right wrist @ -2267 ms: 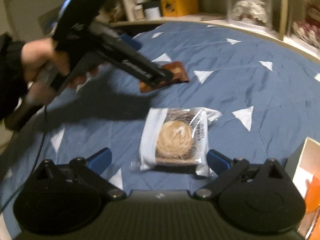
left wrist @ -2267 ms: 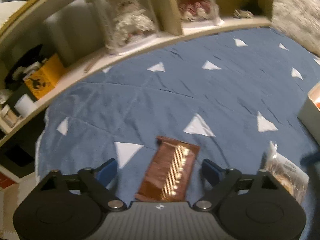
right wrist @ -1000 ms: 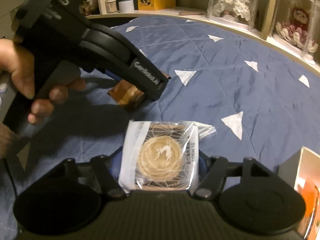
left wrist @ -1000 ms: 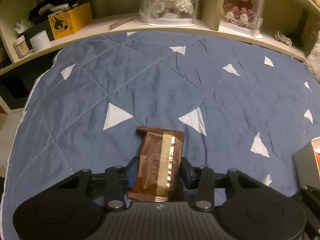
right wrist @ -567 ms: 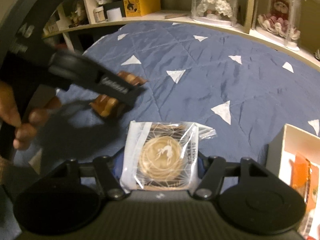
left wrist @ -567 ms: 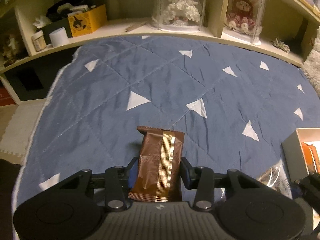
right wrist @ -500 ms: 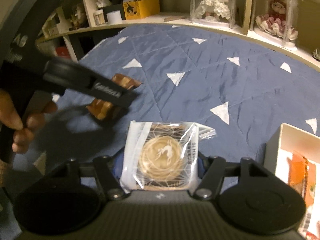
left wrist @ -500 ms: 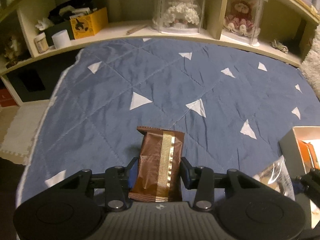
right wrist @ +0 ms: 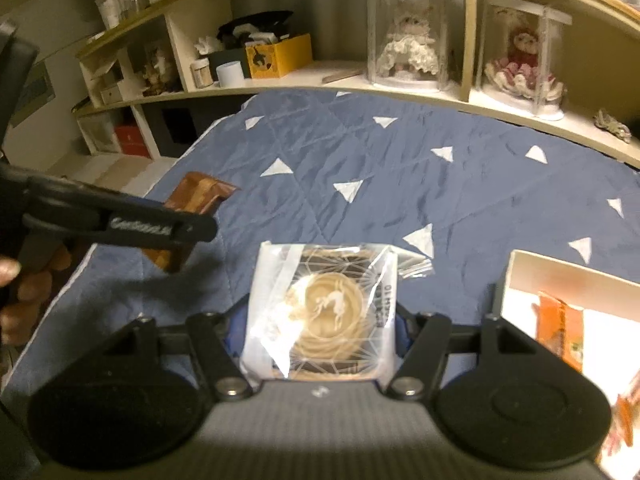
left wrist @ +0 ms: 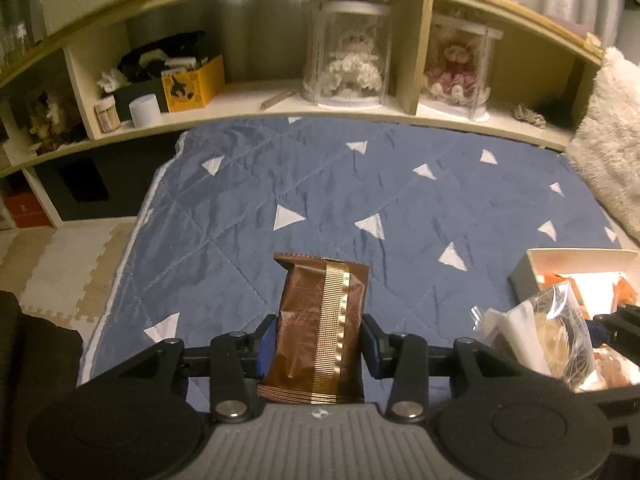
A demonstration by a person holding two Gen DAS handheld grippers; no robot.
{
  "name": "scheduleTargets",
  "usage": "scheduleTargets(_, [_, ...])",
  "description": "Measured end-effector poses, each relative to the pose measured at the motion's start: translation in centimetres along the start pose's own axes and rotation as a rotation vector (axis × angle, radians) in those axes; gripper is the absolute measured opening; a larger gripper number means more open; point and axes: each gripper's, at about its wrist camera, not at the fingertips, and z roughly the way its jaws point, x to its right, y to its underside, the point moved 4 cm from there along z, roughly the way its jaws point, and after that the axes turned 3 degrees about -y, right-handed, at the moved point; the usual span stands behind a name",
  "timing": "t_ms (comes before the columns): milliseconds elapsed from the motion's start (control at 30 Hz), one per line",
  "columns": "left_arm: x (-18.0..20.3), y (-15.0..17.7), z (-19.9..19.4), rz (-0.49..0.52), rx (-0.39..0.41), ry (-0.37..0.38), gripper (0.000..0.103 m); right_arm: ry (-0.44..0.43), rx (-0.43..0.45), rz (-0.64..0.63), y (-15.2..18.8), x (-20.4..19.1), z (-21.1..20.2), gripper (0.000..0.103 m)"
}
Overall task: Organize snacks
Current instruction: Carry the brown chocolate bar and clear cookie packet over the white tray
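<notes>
My left gripper (left wrist: 318, 344) is shut on a brown snack packet with a gold stripe (left wrist: 320, 320), held clear above the blue quilt (left wrist: 360, 184). My right gripper (right wrist: 318, 328) is shut on a clear-wrapped round pastry (right wrist: 324, 312), also lifted off the quilt. In the right wrist view the left gripper's black body (right wrist: 120, 224) crosses the left side, with the brown packet (right wrist: 196, 200) behind it and a hand (right wrist: 24, 280) on its handle. In the left wrist view the wrapped pastry (left wrist: 536, 332) shows at lower right, in front of a white box (left wrist: 532, 268).
The white box (right wrist: 520, 272) holds orange packets (right wrist: 560, 328) at the right. Behind the quilt runs a shelf (left wrist: 248, 92) with two dolls in clear cases (left wrist: 348, 60), a yellow box (left wrist: 192, 80) and small jars. A fluffy white cushion (left wrist: 608, 152) lies at the right; a foam floor mat (left wrist: 60, 268) at the left.
Both grippers closed on their snacks and have lifted them off the quilt. The views have risen, so more shelf and floor show, and the white box has come further into view.
</notes>
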Motion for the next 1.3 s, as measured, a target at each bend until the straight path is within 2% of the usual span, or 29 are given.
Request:
scheduleTargets(300, [2.8, 0.5, -4.6, 0.017, 0.057, 0.026, 0.045, 0.019, 0.059, 0.048, 0.7, 1.9, -4.7, 0.07])
scheduleTargets(667, [10.0, 1.1, -7.1, 0.056, 0.088, 0.115, 0.045, 0.094, 0.092, 0.123, 3.5, 7.1, -9.3, 0.07])
scheduleTargets(1033, [18.1, 1.8, -6.4, 0.12, 0.067, 0.204, 0.045, 0.183, 0.104, 0.208, 7.6, 13.5, -13.9, 0.07])
scheduleTargets(1300, [23.4, 1.8, -3.9, 0.148, 0.019, 0.278, 0.045, 0.216, 0.089, 0.264, 10.2, 17.3, -15.5, 0.07])
